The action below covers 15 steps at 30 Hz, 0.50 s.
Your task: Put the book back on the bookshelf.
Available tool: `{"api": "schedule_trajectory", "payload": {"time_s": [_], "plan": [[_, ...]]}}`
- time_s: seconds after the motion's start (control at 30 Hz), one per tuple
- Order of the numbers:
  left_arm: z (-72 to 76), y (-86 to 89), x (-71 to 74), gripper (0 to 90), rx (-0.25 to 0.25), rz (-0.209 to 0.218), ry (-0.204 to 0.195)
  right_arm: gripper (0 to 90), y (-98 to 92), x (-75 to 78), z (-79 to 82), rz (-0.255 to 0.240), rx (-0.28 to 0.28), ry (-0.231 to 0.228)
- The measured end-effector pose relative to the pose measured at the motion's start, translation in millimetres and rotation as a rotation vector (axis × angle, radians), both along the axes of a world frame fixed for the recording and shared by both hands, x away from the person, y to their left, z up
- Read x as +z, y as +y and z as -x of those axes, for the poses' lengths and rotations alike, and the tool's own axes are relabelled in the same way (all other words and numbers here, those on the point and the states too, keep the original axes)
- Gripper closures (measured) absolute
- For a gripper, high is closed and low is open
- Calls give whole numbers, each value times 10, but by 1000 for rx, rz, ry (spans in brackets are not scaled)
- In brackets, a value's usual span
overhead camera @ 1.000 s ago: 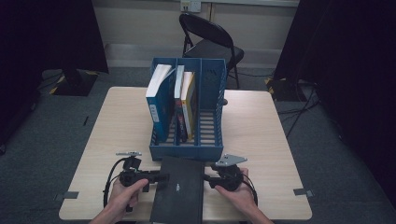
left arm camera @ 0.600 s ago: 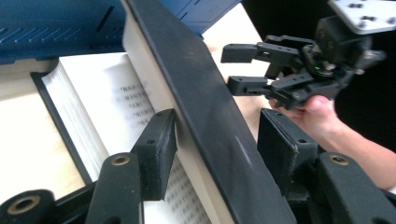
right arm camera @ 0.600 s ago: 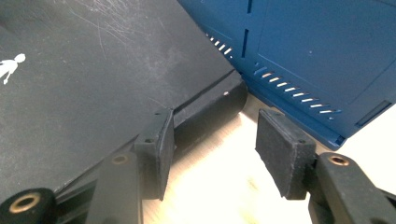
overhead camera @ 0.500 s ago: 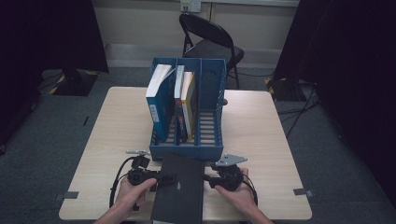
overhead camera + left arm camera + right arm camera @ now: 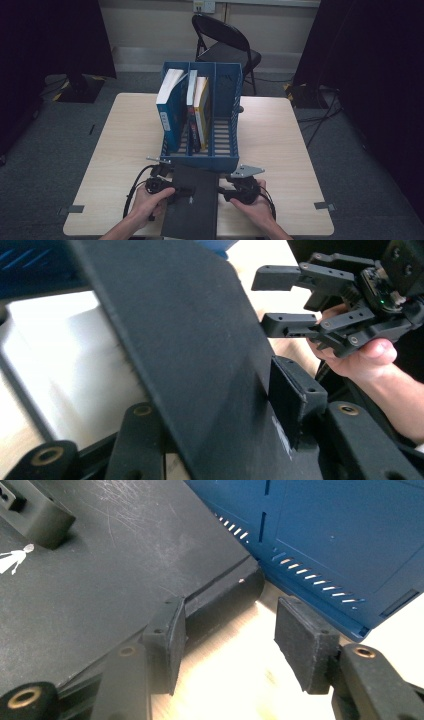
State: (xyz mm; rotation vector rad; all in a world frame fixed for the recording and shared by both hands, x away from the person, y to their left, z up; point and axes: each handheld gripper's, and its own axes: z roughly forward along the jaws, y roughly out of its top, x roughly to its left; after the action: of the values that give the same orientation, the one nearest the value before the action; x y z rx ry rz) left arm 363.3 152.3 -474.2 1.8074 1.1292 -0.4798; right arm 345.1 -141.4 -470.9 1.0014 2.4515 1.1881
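Observation:
A black book (image 5: pixel 192 212) lies flat on the table just in front of the blue file rack (image 5: pixel 200 161). My left gripper (image 5: pixel 186 191) reaches over the book's left edge; its jaws have just been closing with the book between them. In the left gripper view one pad (image 5: pixel 295 395) lies on the black cover (image 5: pixel 200 340) and the other jaw sits under the white pages, so the gripper (image 5: pixel 217 405) grips the book. My right gripper (image 5: pixel 223 192) stands open at the book's right edge. In the right gripper view its jaws (image 5: pixel 237 640) straddle the table beside the spine corner (image 5: pixel 225 597).
The rack holds a tall blue book (image 5: pixel 170 107) and thinner white and yellow books (image 5: pixel 201 107); its right compartment has none. A folding chair (image 5: pixel 225 47) stands behind the table (image 5: pixel 125 140). Dark curtains hang on both sides.
My left hand has moved right, from beside the book onto its left edge, and its jaws have narrowed around the book. The right hand and the book have stayed put.

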Motion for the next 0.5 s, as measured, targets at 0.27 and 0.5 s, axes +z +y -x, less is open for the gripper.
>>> {"api": "schedule_trajectory", "payload": {"time_s": [0.27, 0.5], "plan": [[-11, 36, 5, 649, -38, 54, -28, 416, -1, 9, 4, -8, -2, -1], [61, 19, 58, 643, -17, 32, -83, 346, 10, 41, 25, -46, 33, 13]]}}
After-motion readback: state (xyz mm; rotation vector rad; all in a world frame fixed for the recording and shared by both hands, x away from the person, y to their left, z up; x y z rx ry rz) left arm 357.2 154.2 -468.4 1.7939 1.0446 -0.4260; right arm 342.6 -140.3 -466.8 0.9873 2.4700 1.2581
